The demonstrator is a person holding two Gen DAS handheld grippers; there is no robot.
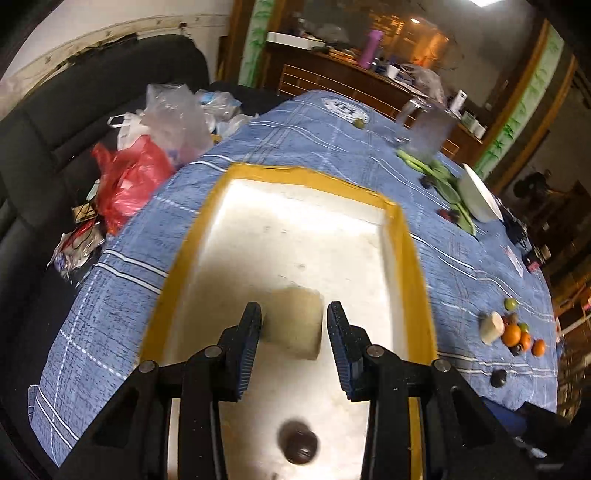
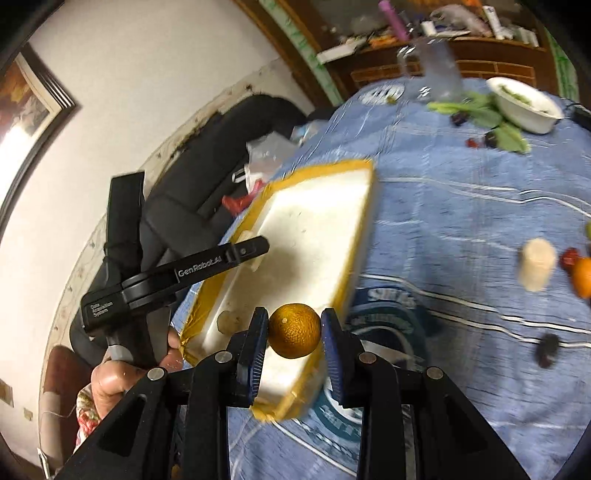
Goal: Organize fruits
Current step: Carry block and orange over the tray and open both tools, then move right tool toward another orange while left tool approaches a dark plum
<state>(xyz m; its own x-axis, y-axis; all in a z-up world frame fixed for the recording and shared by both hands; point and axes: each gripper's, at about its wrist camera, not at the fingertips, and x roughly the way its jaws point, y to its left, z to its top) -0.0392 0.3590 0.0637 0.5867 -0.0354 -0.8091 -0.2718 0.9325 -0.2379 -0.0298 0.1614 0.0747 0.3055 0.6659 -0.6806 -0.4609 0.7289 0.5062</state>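
Orange [image 2: 294,330] sits clamped in my right gripper [image 2: 294,332], the tray [image 2: 314,221] at eleven o'clock. My left gripper [image 1: 294,332] hangs open, empty, above it. Next, I think: carry over, release.

From my remote seat I see a table draped in a blue cloth with white stripes [image 1: 258,147]; beside it runs a black sofa [image 1: 74,122] piled with plastic bags, one red [image 1: 129,181] and one clear [image 1: 173,118]; behind the sofa the white wall [image 2: 147,74] is stained and flaking along a strip just above the backrest; a dark-framed picture [image 2: 33,110] hangs on that wall and catches a bright glare; at the far end stands a wooden sideboard [image 1: 351,85] cluttered with small items, a purple bottle [image 1: 371,48] among them; green bamboo-print panels [image 1: 256,40] flank it; a warm ceiling light [image 1: 415,21] glows beyond.
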